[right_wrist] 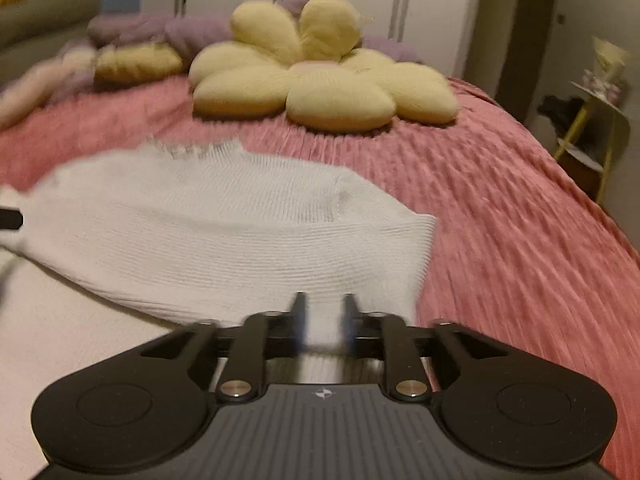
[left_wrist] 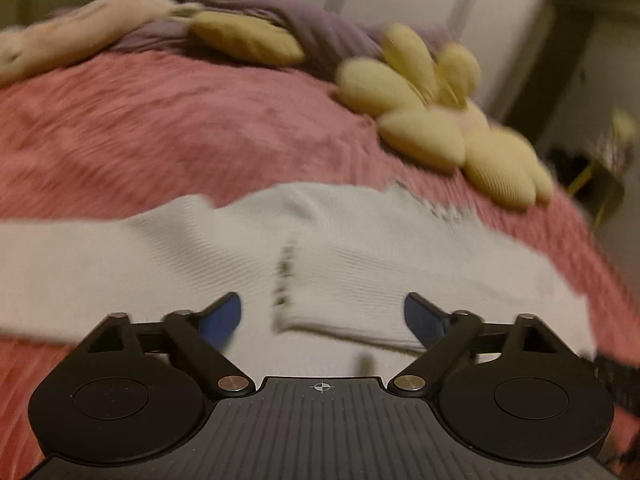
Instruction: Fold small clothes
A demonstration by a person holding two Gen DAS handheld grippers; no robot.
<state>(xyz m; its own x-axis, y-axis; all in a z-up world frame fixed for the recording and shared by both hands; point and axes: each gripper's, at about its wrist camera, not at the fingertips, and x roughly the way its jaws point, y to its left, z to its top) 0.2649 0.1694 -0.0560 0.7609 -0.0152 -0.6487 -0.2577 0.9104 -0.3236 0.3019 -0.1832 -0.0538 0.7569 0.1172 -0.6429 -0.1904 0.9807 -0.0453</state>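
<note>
A white ribbed knit garment (left_wrist: pixel 360 248) lies spread on the pink bedspread (left_wrist: pixel 200 128), with one sleeve folded in across its body. My left gripper (left_wrist: pixel 322 312) hovers over that folded sleeve's cuff, open wide, its blue pads clear of the cloth on both sides. In the right wrist view the same garment (right_wrist: pixel 200 232) stretches left, its folded right edge just ahead of my right gripper (right_wrist: pixel 325 306). That gripper's fingers stand a little apart with a strip of white cloth in the gap; the blurred pads do not visibly press it.
A yellow flower-shaped cushion (right_wrist: pixel 320 80) sits farther up the bed (right_wrist: pixel 500 220), with purple bedding (right_wrist: pixel 180 32) and a pale plush toy (left_wrist: pixel 80 28) behind. A small yellow-legged side table (right_wrist: pixel 592 128) stands beyond the bed's right edge. White wardrobe doors fill the back.
</note>
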